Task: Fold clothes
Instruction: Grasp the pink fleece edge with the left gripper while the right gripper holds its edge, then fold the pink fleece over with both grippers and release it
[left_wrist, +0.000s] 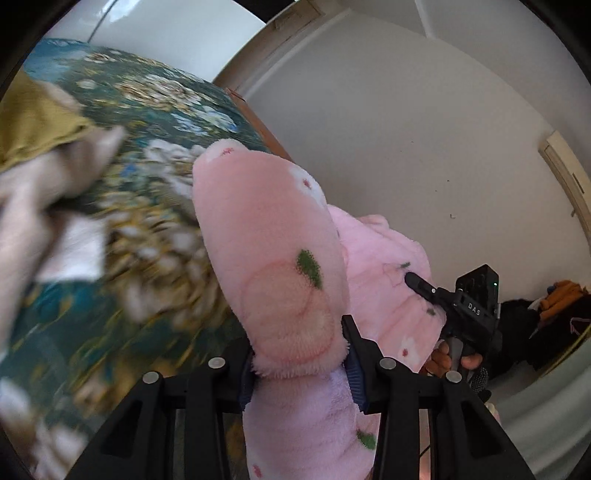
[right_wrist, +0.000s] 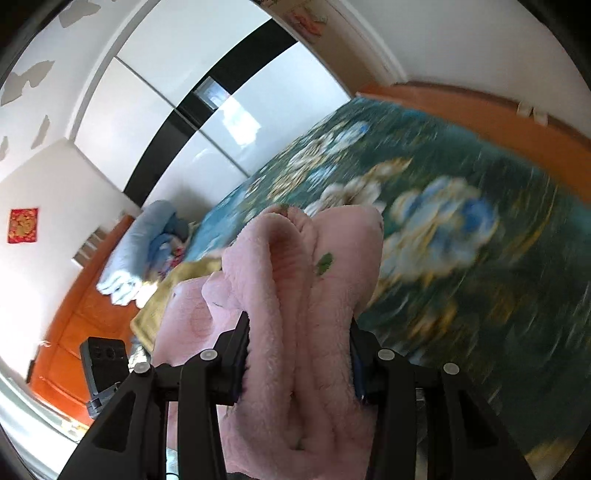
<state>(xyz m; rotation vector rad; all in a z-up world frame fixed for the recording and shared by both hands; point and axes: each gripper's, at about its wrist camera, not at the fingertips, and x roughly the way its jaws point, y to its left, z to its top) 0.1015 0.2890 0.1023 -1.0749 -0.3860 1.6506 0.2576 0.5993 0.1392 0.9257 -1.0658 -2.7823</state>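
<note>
Both grippers, left (left_wrist: 301, 363) and right (right_wrist: 299, 363), tilt downward, each clamping the fluffy pink printed garment (left_wrist: 273, 266) above the floral teal bedspread (right_wrist: 461, 206)

left gripper (left_wrist: 301, 365): fingers clamped on pink cloth | right gripper (right_wrist: 299, 363): fingers clamped on pink cloth

Teal floral bedspread (right_wrist: 461, 192) as landmark: orange wooden headboard (right_wrist: 480, 107) behind it, white wardrobe (right_wrist: 177, 122) beyond, red wall hanging (right_wrist: 23, 225) far left.

Left gripper (left_wrist: 301, 363) jaws clamping pink fleece garment (left_wrist: 273, 236), floral bedspread (left_wrist: 147, 155) behind
</note>
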